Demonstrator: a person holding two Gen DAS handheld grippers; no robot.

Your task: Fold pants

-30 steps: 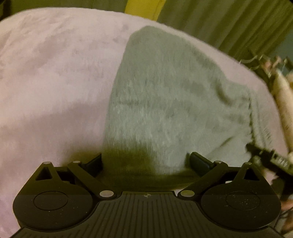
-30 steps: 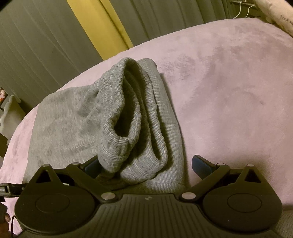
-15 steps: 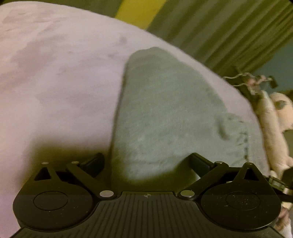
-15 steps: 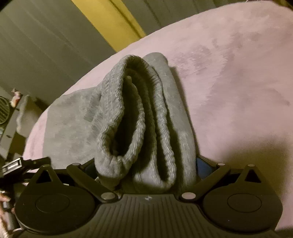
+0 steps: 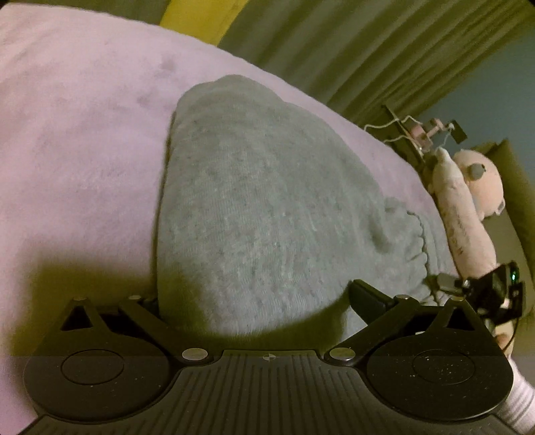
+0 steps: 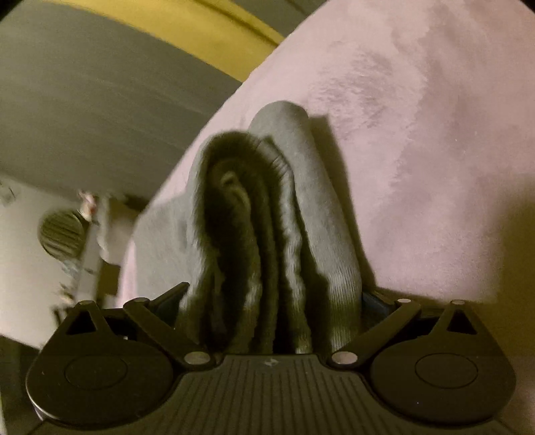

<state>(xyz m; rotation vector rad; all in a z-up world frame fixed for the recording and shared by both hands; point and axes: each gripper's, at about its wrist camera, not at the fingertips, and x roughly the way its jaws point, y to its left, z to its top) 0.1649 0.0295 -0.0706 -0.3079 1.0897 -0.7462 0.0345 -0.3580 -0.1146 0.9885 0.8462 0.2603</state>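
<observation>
Since a second ago, both your grippers have pushed in on the pants (image 5: 267, 207): the grey cloth now fills the gap between each pair of fingers, and the right wrist view has tilted and blurred with the motion. Your right gripper (image 6: 272, 301) has narrowed from a wide stance to pinching the bunched, ribbed end of the pants (image 6: 267, 241), with the stacked folds pressed against both fingers. Your left gripper (image 5: 254, 297) stands wide, its jaws apart, with a rounded fold of the pants lying between them; whether it grips the cloth you cannot tell from here.

Around you, a pale pink blanket (image 5: 77, 140) covers the bed under the pants. Behind it hang olive-grey curtains (image 5: 351, 50) with a yellow strip (image 5: 197, 16) showing at the top. Just beside the far edge of the blanket lies a pink stuffed toy (image 5: 468, 200), and your other gripper's body (image 5: 491, 291) pokes into the left wrist view at the right, touching the cloth's ruffled edge. In the right wrist view, blurred furniture with a round slatted object (image 6: 62, 234) sits off the bed's left side.

The pants are soft grey knit, folded into a thick bundle, smooth on its broad side, ribbed and layered at the end you hold.
</observation>
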